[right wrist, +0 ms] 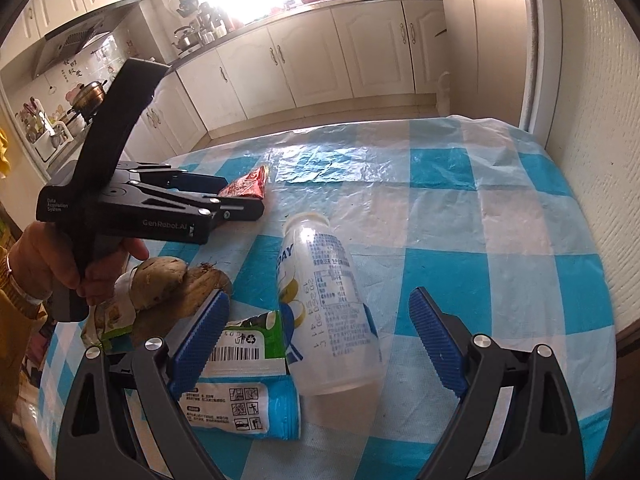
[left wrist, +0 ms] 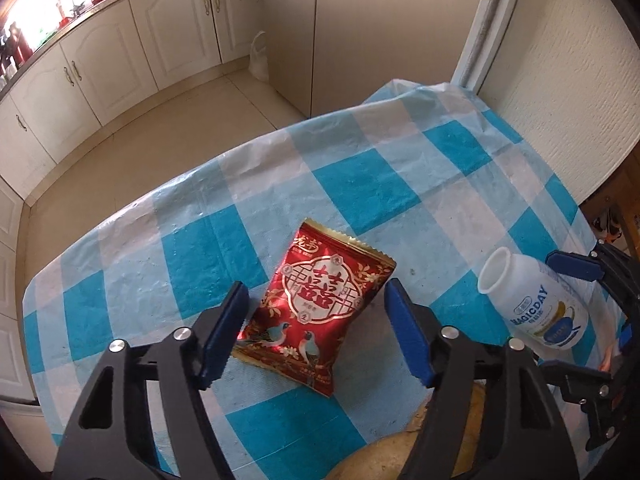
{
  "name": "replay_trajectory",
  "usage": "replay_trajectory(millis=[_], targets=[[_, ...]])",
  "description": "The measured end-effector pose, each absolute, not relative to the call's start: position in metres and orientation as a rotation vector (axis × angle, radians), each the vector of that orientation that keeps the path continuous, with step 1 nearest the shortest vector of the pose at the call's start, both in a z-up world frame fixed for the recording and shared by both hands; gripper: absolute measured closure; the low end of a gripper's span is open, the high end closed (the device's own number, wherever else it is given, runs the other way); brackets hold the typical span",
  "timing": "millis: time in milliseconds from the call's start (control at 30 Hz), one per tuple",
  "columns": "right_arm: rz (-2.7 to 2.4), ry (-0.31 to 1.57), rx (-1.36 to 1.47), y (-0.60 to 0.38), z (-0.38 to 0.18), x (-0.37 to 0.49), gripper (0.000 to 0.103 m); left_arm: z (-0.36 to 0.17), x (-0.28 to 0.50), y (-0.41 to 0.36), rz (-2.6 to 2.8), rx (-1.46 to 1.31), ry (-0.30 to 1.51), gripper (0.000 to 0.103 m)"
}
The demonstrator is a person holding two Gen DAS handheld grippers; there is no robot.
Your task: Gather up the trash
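While the left gripper (left wrist: 316, 316) straddles the red snack packet (left wrist: 314, 308), fingers wide and apart from it, that light, crinkly, slippery foil looks best pinched mid-body.

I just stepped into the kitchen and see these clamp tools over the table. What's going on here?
A person is clearing trash off the checked tablecloth with a handheld gripper in each hand. The left gripper is open, its jaws on either side of a red snack packet lying flat. The right gripper is open around a white plastic bottle lying on its side, without pressing on it. A blue and white wrapper and some brown root vegetables also lie on the table.
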State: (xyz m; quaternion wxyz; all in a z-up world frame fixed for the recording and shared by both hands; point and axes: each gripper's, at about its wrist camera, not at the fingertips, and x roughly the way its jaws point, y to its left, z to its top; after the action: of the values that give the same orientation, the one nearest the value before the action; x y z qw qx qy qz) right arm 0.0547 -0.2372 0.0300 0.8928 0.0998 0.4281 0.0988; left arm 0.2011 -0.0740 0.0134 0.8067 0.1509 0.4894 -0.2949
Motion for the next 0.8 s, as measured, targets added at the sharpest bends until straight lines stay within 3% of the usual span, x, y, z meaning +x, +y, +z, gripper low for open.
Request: replay_trajectory(millis=[200,300,333,367,600,800], targets=[[0.200,0.877,0.194,-0.235,0.029,0.056,0.013,0.015,0.201,-0.067,-0.587,0.326,1.028,0.055],[0.202,0.886,0.180,-0.232,0.028,0.058,0.013,0.017,0.203,-0.060,-0.587,0.273,1.046,0.058],[0.197,0.891,0.172,-0.231,0.027,0.059,0.015,0.017,0.202,-0.059,-0.589,0.268,1.047,0.058],[0.193,0.896,0.165,-0.229,0.027,0.059,0.027,0.017,0.202,-0.059,-0.591,0.269,1.045,0.058],[0.202,0.921,0.152,-0.225,0.023,0.057,0.056,0.017,0.200,-0.057,-0.601,0.263,1.048,0.059],[0.240,0.922,0.148,-0.218,0.024,0.044,0.059,0.018,0.182,-0.054,-0.605,0.262,1.052,0.059]])
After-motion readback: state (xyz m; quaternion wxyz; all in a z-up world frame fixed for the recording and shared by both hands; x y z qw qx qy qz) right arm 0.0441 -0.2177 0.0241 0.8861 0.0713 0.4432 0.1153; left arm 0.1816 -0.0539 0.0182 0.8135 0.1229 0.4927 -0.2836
